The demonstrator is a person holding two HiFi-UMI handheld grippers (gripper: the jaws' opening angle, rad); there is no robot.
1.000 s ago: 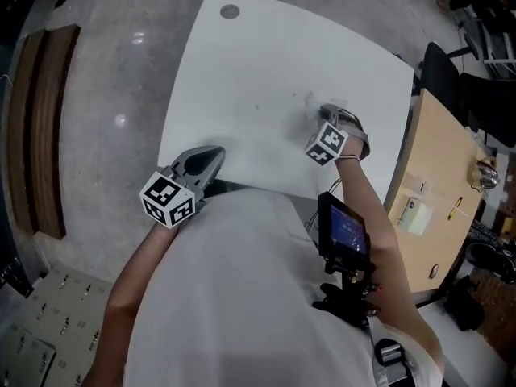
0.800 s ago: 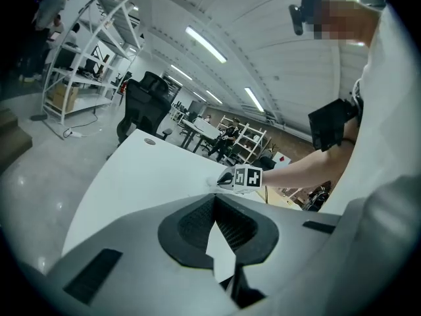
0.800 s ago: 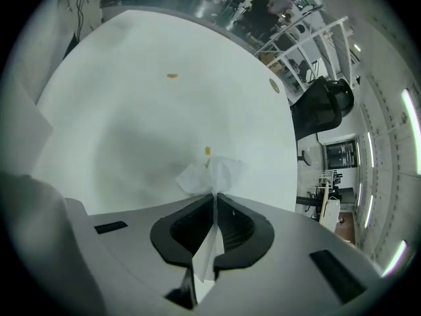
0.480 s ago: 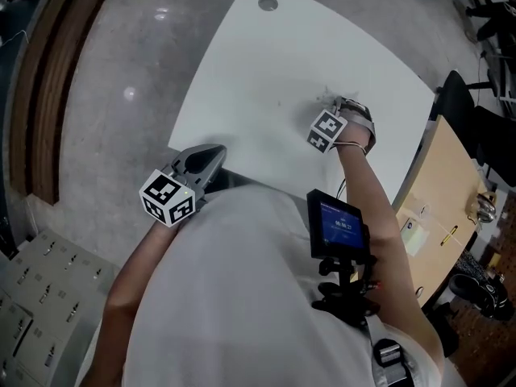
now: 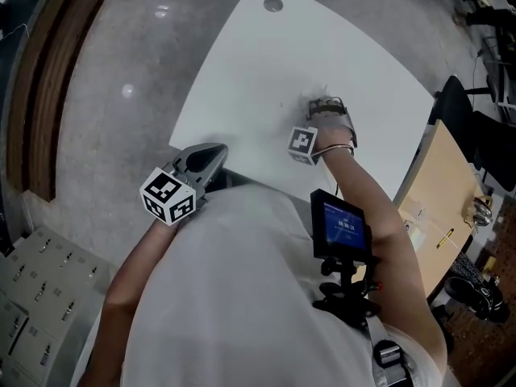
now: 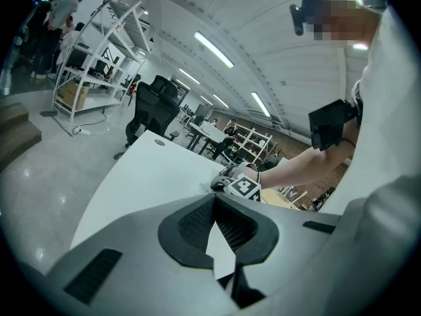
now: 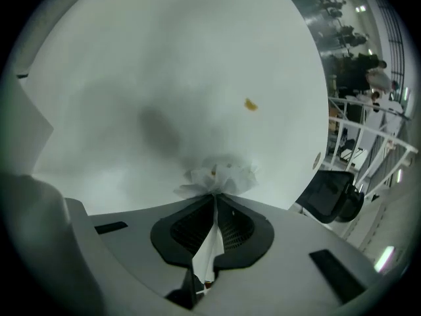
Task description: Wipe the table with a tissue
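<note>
Although the small screen mounted at the person's chest glows blue with lines of print, they are too small to read. The only other markings are the black-and-white square patterns on the two marker cubes, one on each gripper.

The right gripper is out over the middle of the white tabletop. Its jaws are closed on the single white tissue, which bunches out past the tips and lies against the surface, with a strip of it running back between the jaws. Farther along the tabletop in the right gripper view lies one small orange crumb, apart from the tissue. The left gripper sits at the near edge of the tabletop, its jaws drawn together at the tips, well apart from the tissue.

Compared with half a second ago, the right gripper has slid leftward and a little toward the person, so its cube now lies closer to the near edge. The left gripper has kept its place, and the head view itself has hardly shifted.

Counted: two grippers, one tissue, one crumb, one round cable hole in the far part of the tabletop, and one black office chair beyond its edge in the right gripper view.
</note>
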